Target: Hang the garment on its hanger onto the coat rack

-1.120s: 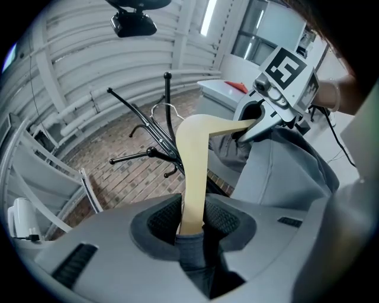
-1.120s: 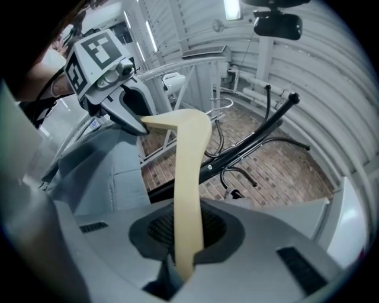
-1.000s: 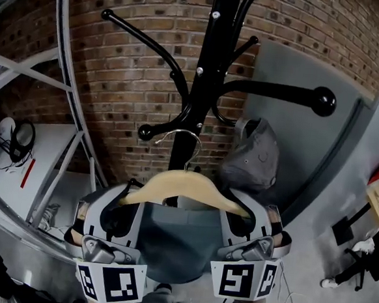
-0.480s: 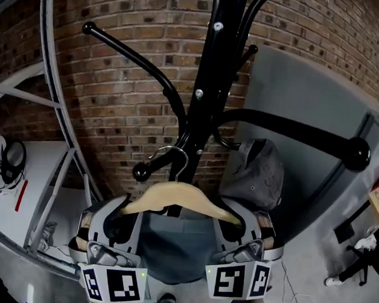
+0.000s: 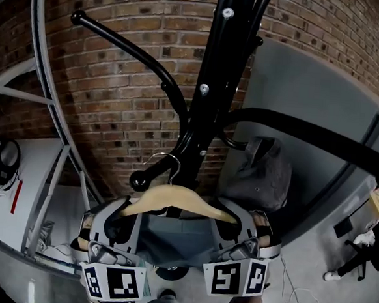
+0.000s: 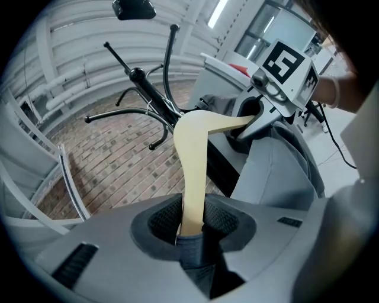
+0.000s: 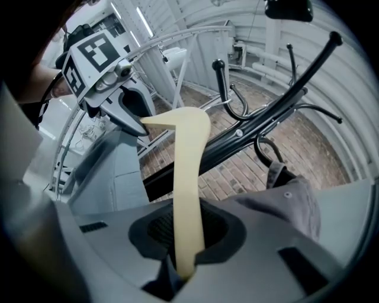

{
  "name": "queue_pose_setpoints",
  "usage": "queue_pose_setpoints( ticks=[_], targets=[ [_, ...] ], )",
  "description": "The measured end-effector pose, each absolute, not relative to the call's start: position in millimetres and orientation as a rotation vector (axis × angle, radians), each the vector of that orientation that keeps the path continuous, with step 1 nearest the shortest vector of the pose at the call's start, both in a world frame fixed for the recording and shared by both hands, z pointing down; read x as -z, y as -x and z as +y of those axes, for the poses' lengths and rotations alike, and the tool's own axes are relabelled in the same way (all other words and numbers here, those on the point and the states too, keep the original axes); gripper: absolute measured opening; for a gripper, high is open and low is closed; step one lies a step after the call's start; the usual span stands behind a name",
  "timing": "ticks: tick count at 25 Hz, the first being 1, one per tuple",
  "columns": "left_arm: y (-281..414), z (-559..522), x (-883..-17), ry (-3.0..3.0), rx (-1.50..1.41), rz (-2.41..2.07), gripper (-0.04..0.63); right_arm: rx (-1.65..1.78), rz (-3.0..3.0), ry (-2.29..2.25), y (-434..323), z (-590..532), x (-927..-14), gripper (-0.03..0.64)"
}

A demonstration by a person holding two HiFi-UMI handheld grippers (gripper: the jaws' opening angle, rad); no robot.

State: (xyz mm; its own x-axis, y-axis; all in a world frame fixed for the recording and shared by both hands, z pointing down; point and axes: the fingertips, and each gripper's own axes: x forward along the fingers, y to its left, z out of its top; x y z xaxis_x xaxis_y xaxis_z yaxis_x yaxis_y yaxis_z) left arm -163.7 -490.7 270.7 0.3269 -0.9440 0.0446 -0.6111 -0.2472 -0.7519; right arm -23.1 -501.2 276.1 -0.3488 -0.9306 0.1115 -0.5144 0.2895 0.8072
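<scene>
A pale wooden hanger (image 5: 178,199) with a metal hook (image 5: 164,160) carries a blue-grey garment (image 5: 173,236) that hangs below it. My left gripper (image 5: 124,212) is shut on the hanger's left arm (image 6: 193,177) together with a fold of cloth. My right gripper (image 5: 231,217) is shut on the right arm (image 7: 187,219). The hook hangs just by the knob of a short arm (image 5: 150,174) of the black coat rack (image 5: 210,90); I cannot tell whether they touch.
A grey cap (image 5: 261,175) hangs on a lower hook of the rack. A long rack arm (image 5: 308,134) reaches right and another (image 5: 123,41) reaches upper left. Behind stand a brick wall (image 5: 125,103), a grey panel (image 5: 324,106) and a metal frame (image 5: 46,103).
The hanger and both grippers have moved closer to the rack. The hook has come from right of the short arm's knob to just beside it.
</scene>
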Motion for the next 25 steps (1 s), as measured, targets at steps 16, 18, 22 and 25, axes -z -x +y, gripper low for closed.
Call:
queue_pose_setpoints(
  ticks=[16, 18, 22, 25],
  targets=[
    [161.9, -490.3, -275.9, 1.968, 0.548, 1.355, 0.107, 0.813, -2.056, -1.298, 22.0, -500.4, -288.7, 0.095],
    [162.7, -487.6, -274.3, 1.944, 0.537, 1.357, 0.109, 0.815, -2.062, -1.291, 22.9, -497.6, -288.2, 0.113],
    [163.2, -479.7, -271.3, 1.879, 0.533, 1.37, 0.144, 0.835, -2.074, -1.274, 23.9, -488.8, -288.3, 0.142],
    [162.1, -472.6, -272.3, 1.865, 0.55, 1.38, 0.144, 0.853, -2.086, -1.256, 24.5, -480.3, -287.7, 0.15]
  ],
)
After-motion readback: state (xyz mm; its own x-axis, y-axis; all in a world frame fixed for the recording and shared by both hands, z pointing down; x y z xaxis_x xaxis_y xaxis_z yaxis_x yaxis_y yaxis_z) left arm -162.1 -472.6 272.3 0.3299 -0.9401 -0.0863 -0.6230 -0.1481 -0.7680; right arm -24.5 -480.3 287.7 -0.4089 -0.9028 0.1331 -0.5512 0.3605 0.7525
